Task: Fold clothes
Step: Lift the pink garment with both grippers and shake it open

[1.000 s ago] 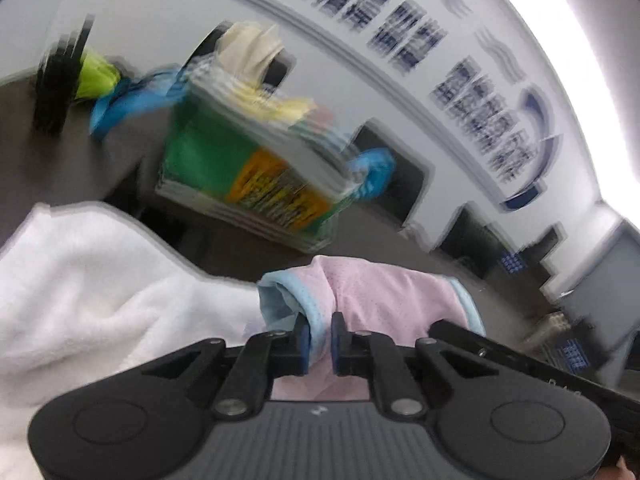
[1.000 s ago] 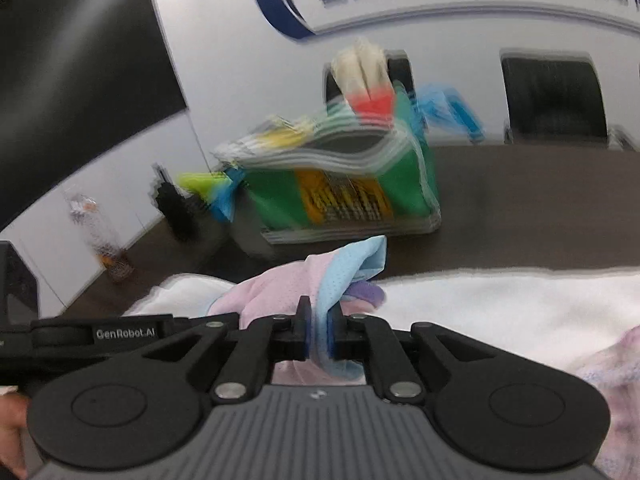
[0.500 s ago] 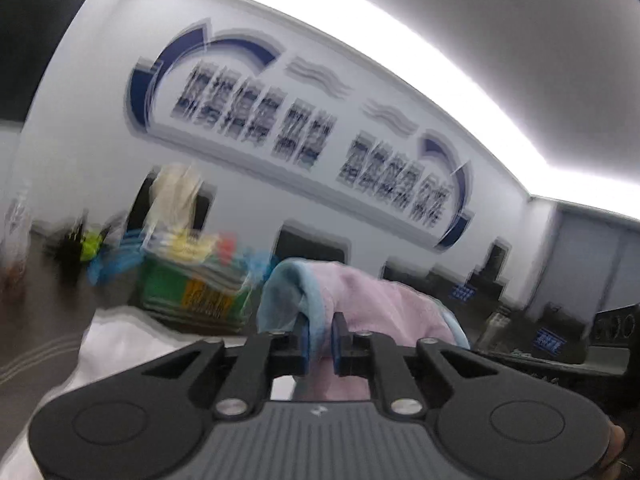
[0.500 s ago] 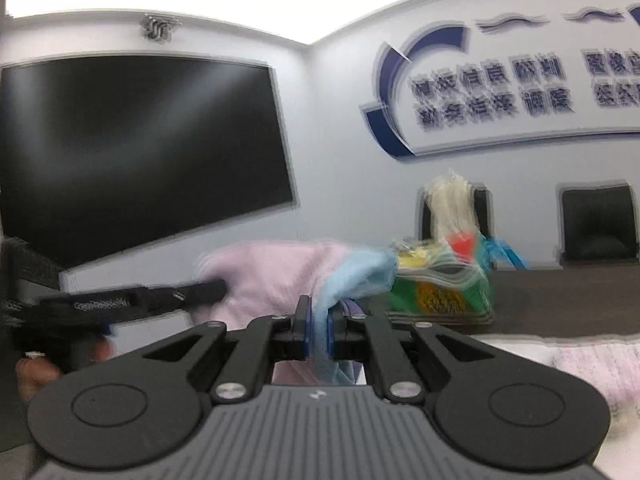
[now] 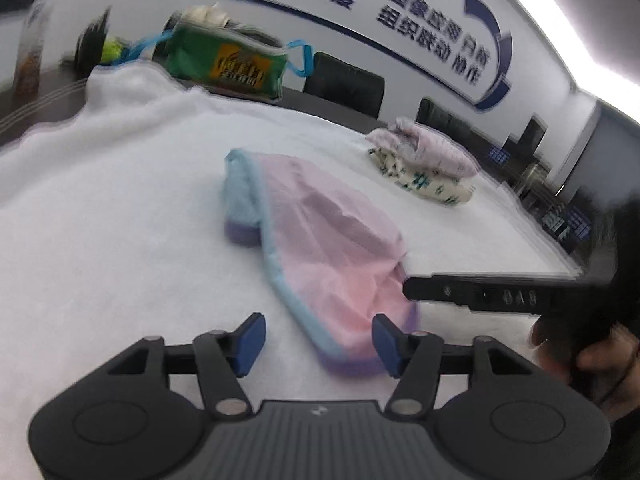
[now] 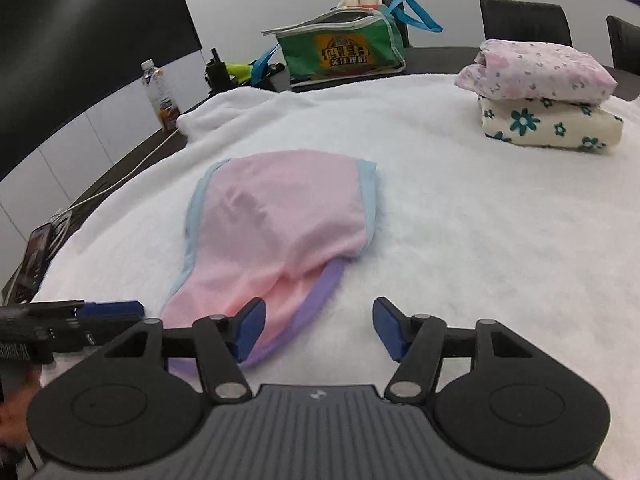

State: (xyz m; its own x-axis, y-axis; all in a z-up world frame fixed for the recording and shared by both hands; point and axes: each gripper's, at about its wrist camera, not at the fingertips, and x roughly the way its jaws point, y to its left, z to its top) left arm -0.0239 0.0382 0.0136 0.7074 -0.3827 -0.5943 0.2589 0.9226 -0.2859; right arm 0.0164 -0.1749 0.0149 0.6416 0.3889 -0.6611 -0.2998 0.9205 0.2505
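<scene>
A small pink garment [image 6: 276,224] with light blue and purple trim lies spread on the white towel [image 6: 460,208]; in the left wrist view the pink garment [image 5: 332,248] stretches away from me. My left gripper [image 5: 318,340] hangs open just above its near purple hem, with the hem between the fingers. My right gripper [image 6: 318,330] is open too, over the towel right of the hem, its left pad [image 6: 250,326] over the purple edge. The other gripper's finger [image 6: 108,308] shows at left, and a hand [image 5: 600,356] holds the right tool.
Two folded garments are stacked at the far right: a pink floral one [image 6: 536,70] on a cream one with teal flowers [image 6: 548,122]. A green bag [image 6: 344,50], a water bottle [image 6: 160,94] and black chairs [image 6: 524,20] stand beyond the towel.
Both grippers, shut on the pink garment and lifted high a moment ago, have come down and let go. The garment now lies flat on the towel.
</scene>
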